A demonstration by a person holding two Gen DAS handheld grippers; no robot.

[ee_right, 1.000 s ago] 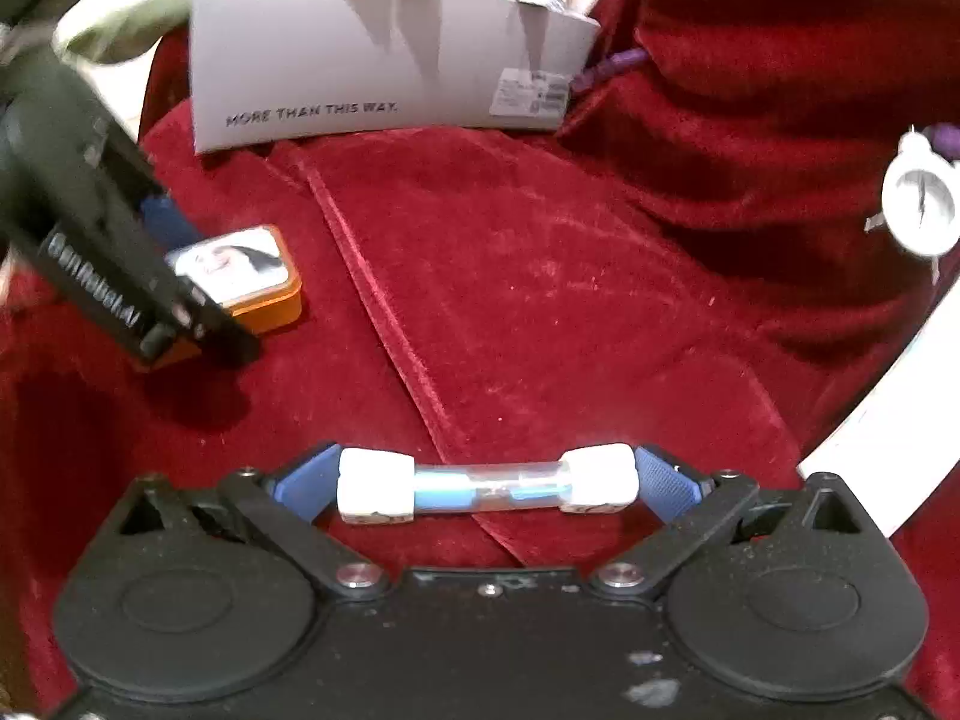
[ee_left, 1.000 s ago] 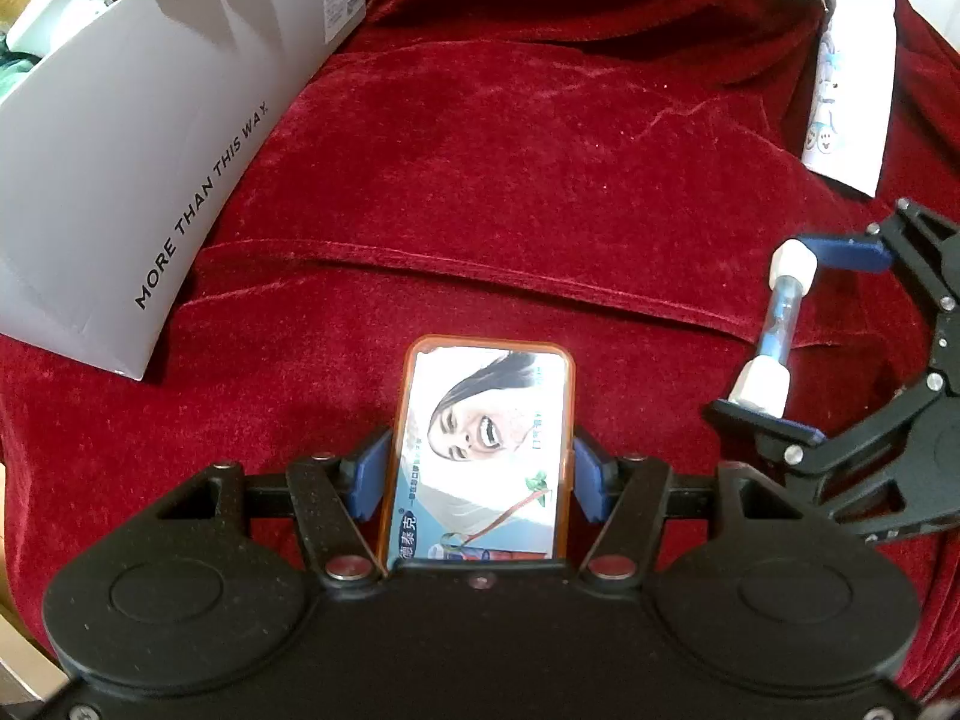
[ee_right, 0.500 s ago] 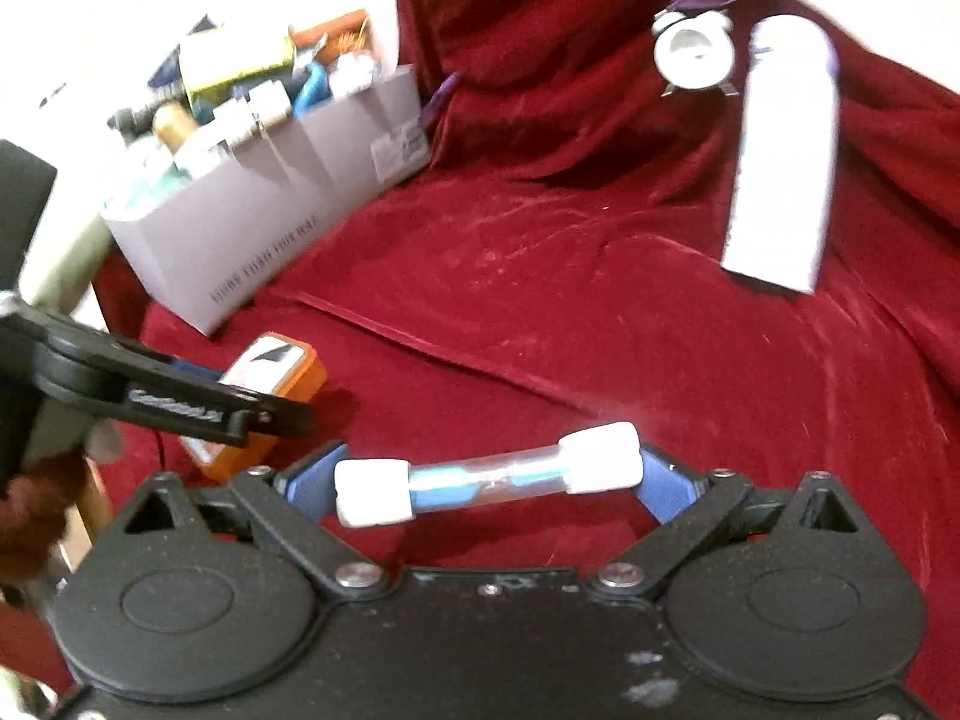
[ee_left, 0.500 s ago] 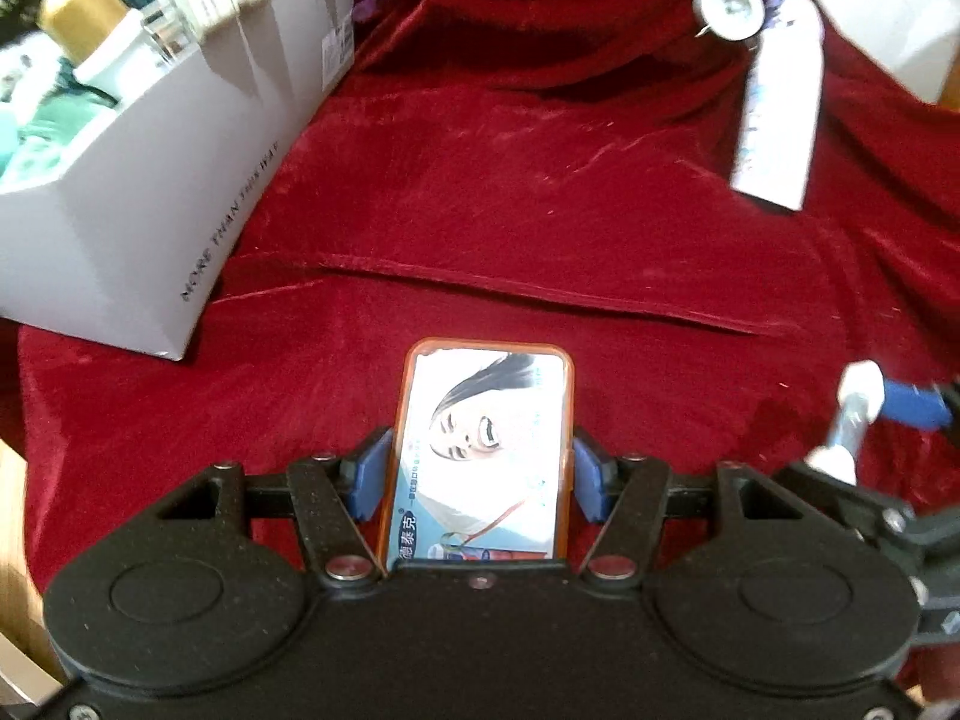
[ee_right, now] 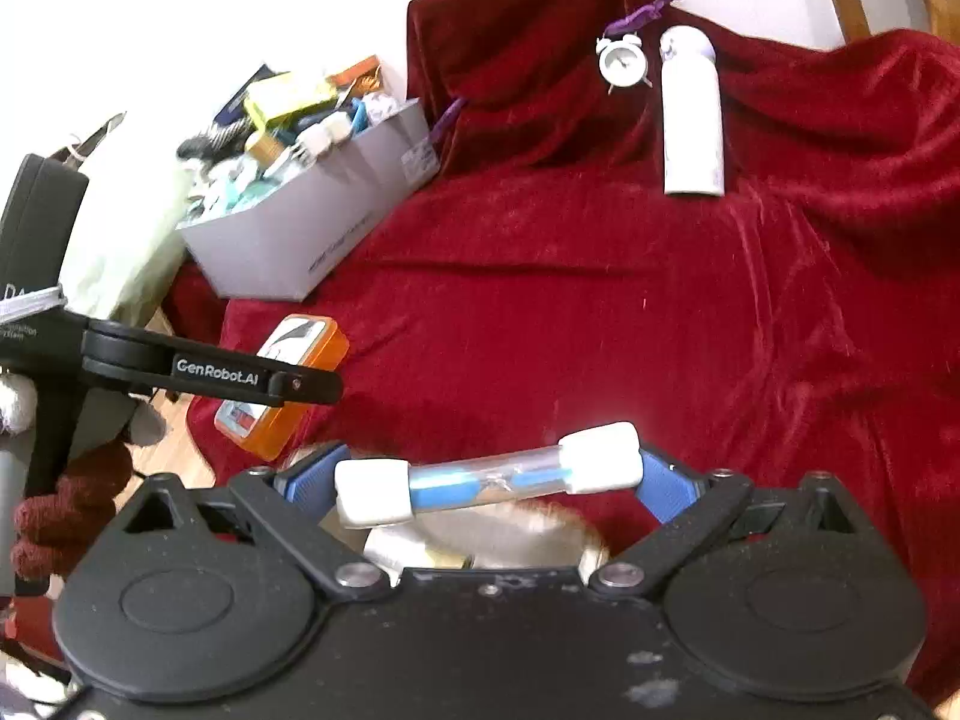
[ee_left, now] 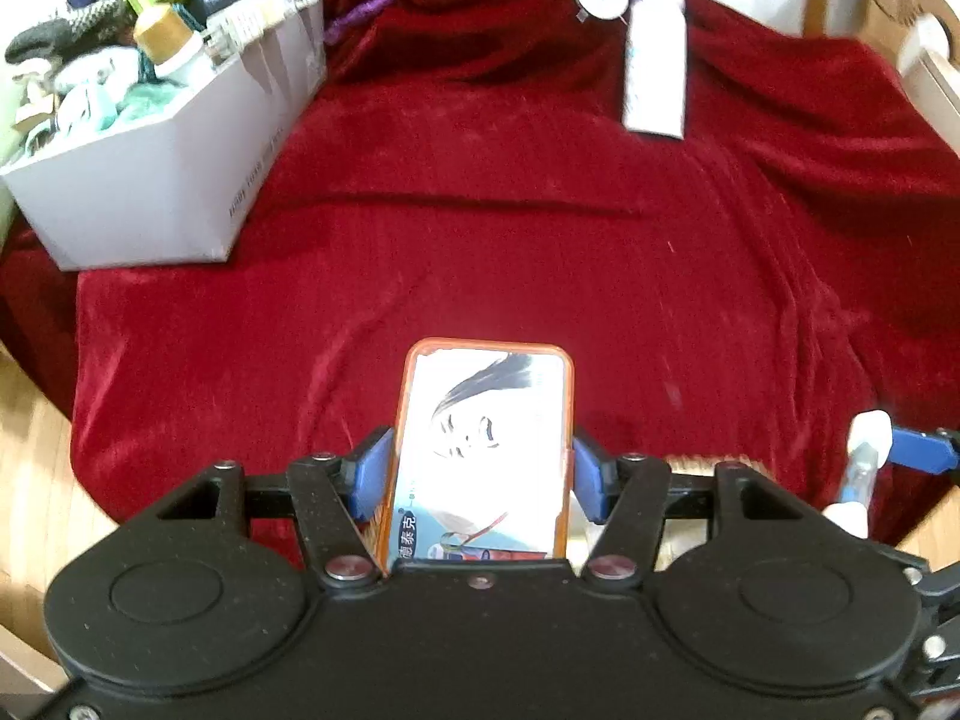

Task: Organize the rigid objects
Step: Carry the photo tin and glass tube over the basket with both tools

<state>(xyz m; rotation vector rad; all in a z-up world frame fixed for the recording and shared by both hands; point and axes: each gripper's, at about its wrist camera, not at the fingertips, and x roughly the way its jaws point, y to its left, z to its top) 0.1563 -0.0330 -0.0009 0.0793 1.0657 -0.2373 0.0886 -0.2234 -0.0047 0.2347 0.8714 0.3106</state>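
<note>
Cloth, red velvet, covers the work surface; a grey box crammed with oddments stands at its far left edge, a white bottle and small clock lie at the back. Left gripper clamps an orange-cased phone by its long sides, clear of the cloth. Right gripper pinches a sand timer end to end, caps against the pads. Likely both are headed for the box: keep each grip firm and level, approach one at a time, and lower the timer gently since its glass middle looks fragile.
</note>
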